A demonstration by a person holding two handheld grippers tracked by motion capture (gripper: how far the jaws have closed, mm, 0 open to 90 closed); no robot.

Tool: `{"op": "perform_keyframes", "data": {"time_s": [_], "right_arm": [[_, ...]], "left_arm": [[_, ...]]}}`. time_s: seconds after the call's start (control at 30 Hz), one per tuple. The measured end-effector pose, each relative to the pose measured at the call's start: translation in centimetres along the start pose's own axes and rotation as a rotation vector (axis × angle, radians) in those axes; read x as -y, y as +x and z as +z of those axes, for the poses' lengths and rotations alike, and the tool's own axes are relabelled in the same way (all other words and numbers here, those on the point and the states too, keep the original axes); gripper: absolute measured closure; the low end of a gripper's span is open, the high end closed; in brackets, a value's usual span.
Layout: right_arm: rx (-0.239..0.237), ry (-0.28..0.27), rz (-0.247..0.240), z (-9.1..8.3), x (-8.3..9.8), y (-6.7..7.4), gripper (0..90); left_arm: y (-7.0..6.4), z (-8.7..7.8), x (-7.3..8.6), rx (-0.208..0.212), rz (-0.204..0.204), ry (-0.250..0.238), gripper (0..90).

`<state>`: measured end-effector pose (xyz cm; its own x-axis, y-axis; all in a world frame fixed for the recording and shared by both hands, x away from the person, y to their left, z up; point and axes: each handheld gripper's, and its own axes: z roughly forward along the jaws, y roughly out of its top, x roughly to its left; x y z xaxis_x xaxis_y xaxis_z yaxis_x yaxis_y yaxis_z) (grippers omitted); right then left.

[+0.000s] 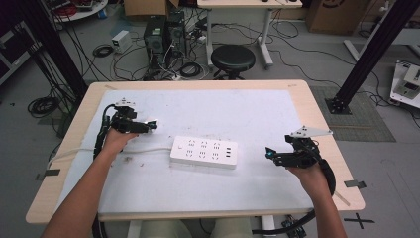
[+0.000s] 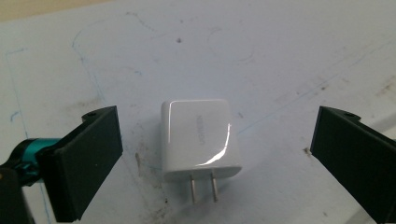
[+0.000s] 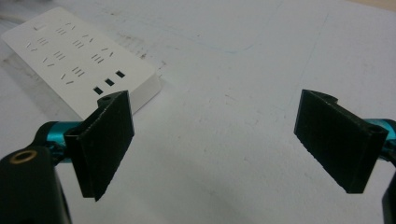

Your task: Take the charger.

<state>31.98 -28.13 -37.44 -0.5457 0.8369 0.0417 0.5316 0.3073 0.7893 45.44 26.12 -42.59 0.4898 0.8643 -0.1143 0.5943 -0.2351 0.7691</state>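
A small white charger plug lies flat on the white mat between the wide-apart jaws of my left gripper, its two prongs pointing toward the camera. From above, the charger shows at the tip of the left gripper, at the table's left. A white power strip with several sockets and a white cord lies in the middle. My right gripper hovers open to the right of the strip, nothing between its jaws. The strip's end lies beyond the right gripper, at upper left.
A white mat covers most of the wooden table. A black stool, computer towers and cables stand on the floor behind the table. A black frame post rises at the right.
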Motion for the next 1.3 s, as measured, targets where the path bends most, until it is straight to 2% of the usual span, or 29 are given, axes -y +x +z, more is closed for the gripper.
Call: {"op": "perform_keyframes", "data": {"time_s": [0.07, 0.13, 0.17, 0.27, 0.43, 0.5, 0.63, 0.77, 0.93, 1.07, 1.2, 1.3], "right_arm": [[0.000, 0.008, 0.003, 0.2, 0.1, 0.0, 12.1], [0.000, 0.009, 0.002, 0.2, 0.1, -0.1, 12.1], [0.001, 0.013, 0.008, 0.2, 0.2, -0.1, 12.1], [0.003, 0.016, 0.012, 0.2, 0.3, -0.2, 12.1], [0.003, 0.017, 0.013, 0.3, 0.4, -0.3, 12.1], [0.003, 0.020, 0.015, 0.3, 0.5, -0.3, 12.1], [0.005, 0.022, 0.016, 0.3, 0.5, -0.5, 12.1], [0.002, 0.021, 0.012, 0.4, 0.5, -0.4, 12.1], [0.003, 0.023, 0.019, 0.4, 0.5, -0.5, 12.1], [0.005, 0.023, 0.018, 0.3, 0.6, -0.5, 12.1], [0.006, 0.023, 0.023, 0.2, 0.6, -0.5, 12.1], [0.007, 0.023, 0.021, 0.2, 0.6, -0.5, 12.1]], "left_arm": [[0.2, 0.6, 0.3, -0.013, -0.021, 0.019, 2.2], [0.3, 0.8, 0.4, -0.020, -0.010, 0.035, 2.2], [0.2, 1.3, 0.6, -0.027, -0.024, 0.036, 2.2], [0.0, 1.7, 0.7, -0.040, 0.009, 0.062, 2.2], [-0.1, 2.4, 0.9, -0.067, 0.021, 0.086, 2.3], [-0.2, 2.5, 0.9, -0.074, 0.027, 0.091, 7.5], [-0.2, 2.5, 0.9, -0.084, 0.030, 0.090, 9.7], [-0.2, 2.3, 0.9, -0.101, 0.032, 0.082, 17.6], [-0.4, 2.1, 0.8, -0.084, 0.055, 0.088, 27.5], [-0.6, 2.0, 0.8, -0.071, 0.075, 0.084, 40.3], [-0.6, 1.9, 0.8, -0.071, 0.069, 0.085, 42.4], [-0.7, 1.7, 1.0, -0.060, 0.056, 0.068, 42.4]]}}
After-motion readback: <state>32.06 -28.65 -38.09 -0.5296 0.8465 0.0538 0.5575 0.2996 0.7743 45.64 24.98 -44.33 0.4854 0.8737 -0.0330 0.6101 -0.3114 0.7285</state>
